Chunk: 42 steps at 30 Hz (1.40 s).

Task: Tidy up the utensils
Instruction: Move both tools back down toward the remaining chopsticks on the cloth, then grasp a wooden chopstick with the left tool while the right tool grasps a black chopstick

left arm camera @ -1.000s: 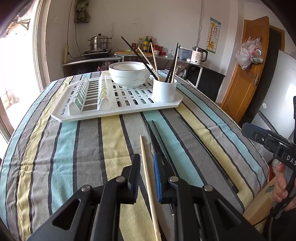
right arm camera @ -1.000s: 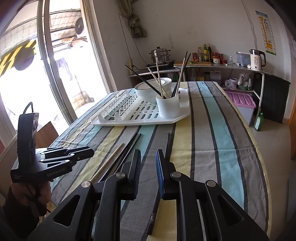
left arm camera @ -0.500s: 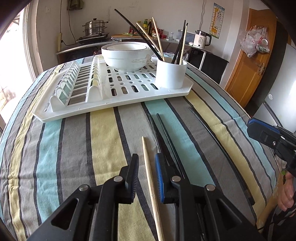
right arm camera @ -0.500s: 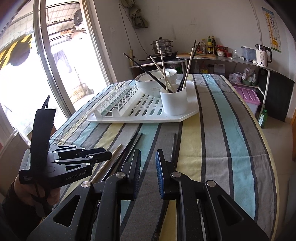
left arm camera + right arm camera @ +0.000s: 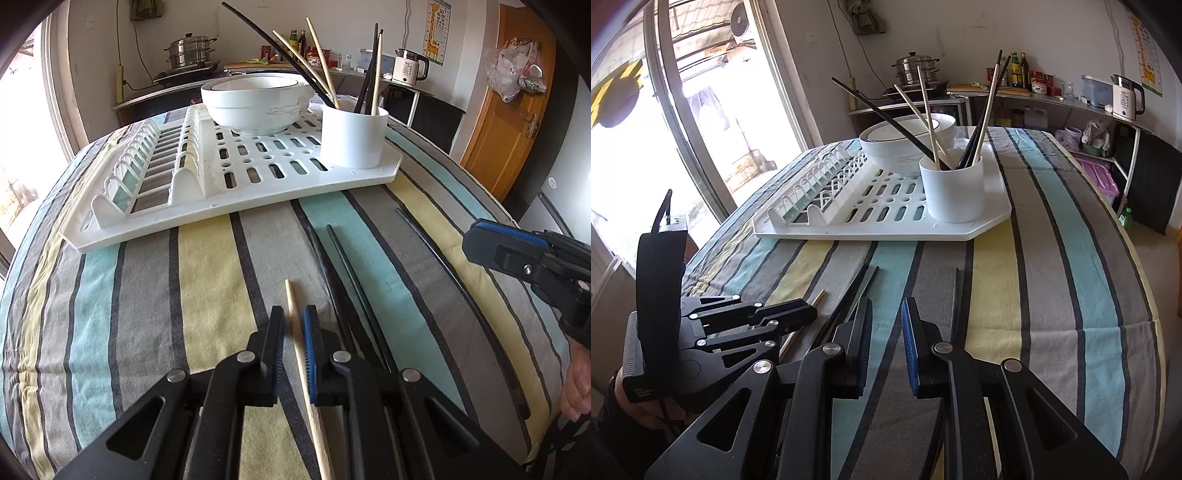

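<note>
Partly done: several chopsticks already upright in white cup (image 5: 354, 138) on drying rack (image 5: 236, 192). Left claw (image 5: 293, 326) clamped on wooden chopstick (image 5: 301, 363), lying on counter near rack. Right claw (image 5: 886, 325) narrow, empty. Three black chopsticks (image 5: 354, 280) beside it left.

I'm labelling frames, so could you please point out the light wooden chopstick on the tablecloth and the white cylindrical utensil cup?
light wooden chopstick (image 5: 292, 314): left wrist view, shaft near tip.
white cylindrical utensil cup (image 5: 352, 138): left wrist view, front wall.
</note>
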### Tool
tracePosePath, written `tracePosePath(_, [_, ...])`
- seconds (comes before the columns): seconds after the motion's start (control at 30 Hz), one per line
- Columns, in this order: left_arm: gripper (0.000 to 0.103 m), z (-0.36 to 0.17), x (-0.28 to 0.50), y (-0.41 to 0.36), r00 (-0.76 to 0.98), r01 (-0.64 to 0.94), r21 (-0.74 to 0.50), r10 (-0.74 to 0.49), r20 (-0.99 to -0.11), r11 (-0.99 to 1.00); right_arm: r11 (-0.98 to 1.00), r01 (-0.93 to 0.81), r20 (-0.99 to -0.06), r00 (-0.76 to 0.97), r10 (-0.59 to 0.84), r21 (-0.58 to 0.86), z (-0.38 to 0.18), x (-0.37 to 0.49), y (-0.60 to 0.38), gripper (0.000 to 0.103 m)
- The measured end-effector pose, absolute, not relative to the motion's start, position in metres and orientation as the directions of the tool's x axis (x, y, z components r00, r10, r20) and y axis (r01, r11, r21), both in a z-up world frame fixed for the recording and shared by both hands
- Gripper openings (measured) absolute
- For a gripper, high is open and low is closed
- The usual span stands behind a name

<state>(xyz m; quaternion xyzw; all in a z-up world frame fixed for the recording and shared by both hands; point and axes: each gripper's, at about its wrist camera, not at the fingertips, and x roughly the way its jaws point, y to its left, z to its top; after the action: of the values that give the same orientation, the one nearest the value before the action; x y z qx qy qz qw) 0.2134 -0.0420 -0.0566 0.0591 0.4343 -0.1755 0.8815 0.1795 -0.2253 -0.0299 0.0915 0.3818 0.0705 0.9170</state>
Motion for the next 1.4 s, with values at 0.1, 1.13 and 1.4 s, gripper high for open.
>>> tracePosePath(0.1, [0.006, -0.057, 0.215, -0.038, 0.559, 0.359, -0.059, -0.265, -0.785, 0.931, 0.973, -0.059, -0.705, 0.679, 0.202, 0.222, -0.032, 0.190, -0.220, 0.017])
tracePosePath(1.13, [0.006, -0.043, 0.212, 0.013, 0.600, 0.296, -0.150, -0.306, -0.739, 0.943, 0.998, -0.033, -0.847, 0.527, 0.063, 0.054, -0.067, 0.270, -0.170, 0.007])
tracePosePath(1.4, [0.006, -0.029, 0.208, 0.016, 0.617, 0.300, -0.154, -0.315, -0.721, 0.941, 0.994, -0.039, -0.798, 0.594, 0.105, 0.102, -0.035, 0.253, -0.182, 0.007])
